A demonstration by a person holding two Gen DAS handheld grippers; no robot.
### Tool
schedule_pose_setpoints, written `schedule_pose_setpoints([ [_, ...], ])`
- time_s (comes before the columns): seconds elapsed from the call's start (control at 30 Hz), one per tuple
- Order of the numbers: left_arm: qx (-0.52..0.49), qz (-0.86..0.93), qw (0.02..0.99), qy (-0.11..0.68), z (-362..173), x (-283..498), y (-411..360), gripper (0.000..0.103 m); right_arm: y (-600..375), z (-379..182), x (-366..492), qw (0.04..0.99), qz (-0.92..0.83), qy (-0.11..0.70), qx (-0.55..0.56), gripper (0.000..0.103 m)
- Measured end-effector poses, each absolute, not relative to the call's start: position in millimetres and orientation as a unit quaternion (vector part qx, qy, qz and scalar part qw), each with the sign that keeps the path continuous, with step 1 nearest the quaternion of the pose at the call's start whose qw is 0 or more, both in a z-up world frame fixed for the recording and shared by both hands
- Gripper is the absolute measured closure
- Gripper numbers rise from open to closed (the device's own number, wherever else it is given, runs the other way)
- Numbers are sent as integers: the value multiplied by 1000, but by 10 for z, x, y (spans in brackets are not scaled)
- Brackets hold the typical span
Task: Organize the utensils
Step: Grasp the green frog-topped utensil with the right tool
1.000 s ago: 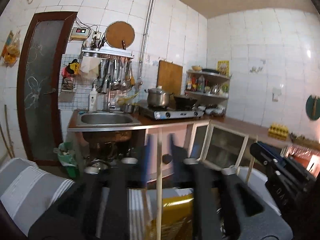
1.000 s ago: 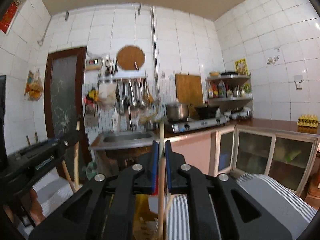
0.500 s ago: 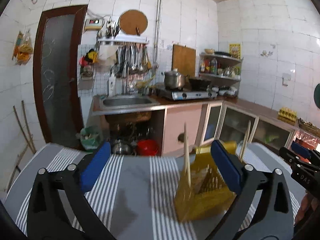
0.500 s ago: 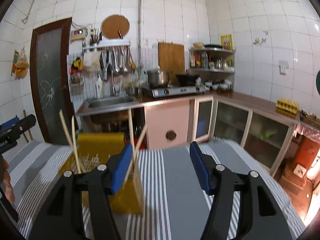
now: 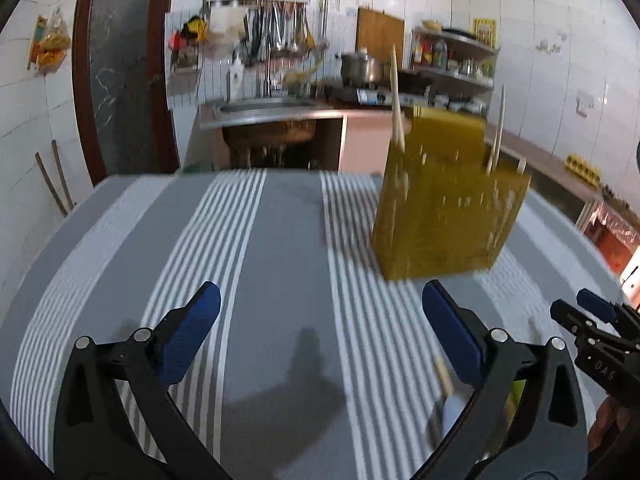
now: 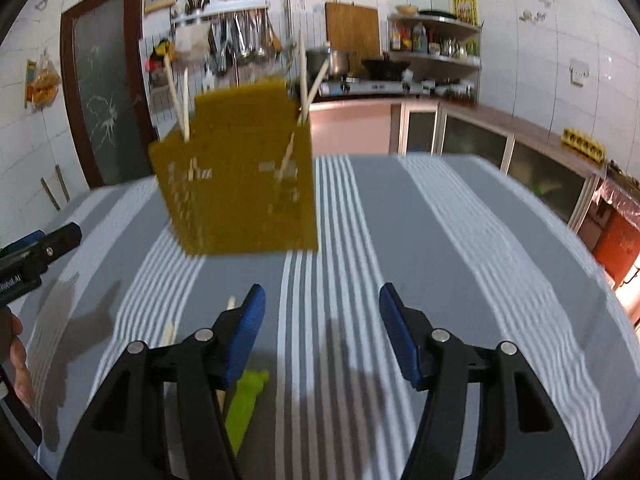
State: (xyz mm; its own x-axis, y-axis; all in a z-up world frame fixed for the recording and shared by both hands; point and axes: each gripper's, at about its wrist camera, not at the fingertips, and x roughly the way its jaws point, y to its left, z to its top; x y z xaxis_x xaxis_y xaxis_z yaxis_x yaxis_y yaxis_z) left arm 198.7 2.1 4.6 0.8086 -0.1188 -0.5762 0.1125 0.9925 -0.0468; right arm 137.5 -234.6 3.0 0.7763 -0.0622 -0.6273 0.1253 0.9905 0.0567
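A yellow perforated utensil holder (image 5: pixel 448 204) stands on the grey striped tablecloth (image 5: pixel 256 240) with several wooden chopsticks (image 5: pixel 395 104) upright in it. It also shows in the right wrist view (image 6: pixel 240 184). My left gripper (image 5: pixel 320 336) is open and empty above the cloth, nearer than the holder. My right gripper (image 6: pixel 320 328) is open and empty. A green-handled utensil (image 6: pixel 246 404) and loose wooden sticks (image 6: pixel 170 332) lie on the cloth by its left finger. A blurred utensil (image 5: pixel 444 400) lies by my left gripper's right finger.
Beyond the table's far edge are a sink counter (image 5: pixel 264 112), a stove with a pot (image 5: pixel 362 68), cabinets (image 6: pixel 472 136) and a dark door (image 5: pixel 120 72). The other gripper shows at the right edge (image 5: pixel 600 344) of the left wrist view.
Both grippers were shut on chopsticks a second ago, then opened. Both views have since tilted down and pulled back from the holder toward the cloth.
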Motion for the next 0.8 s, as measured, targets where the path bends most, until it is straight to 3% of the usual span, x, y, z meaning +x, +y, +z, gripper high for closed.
schedule_pose_setpoints([
  [0.8,25,-60,928,366,-368,1854,140,5,-2117,-168,1155,920,-58,382,61,44],
])
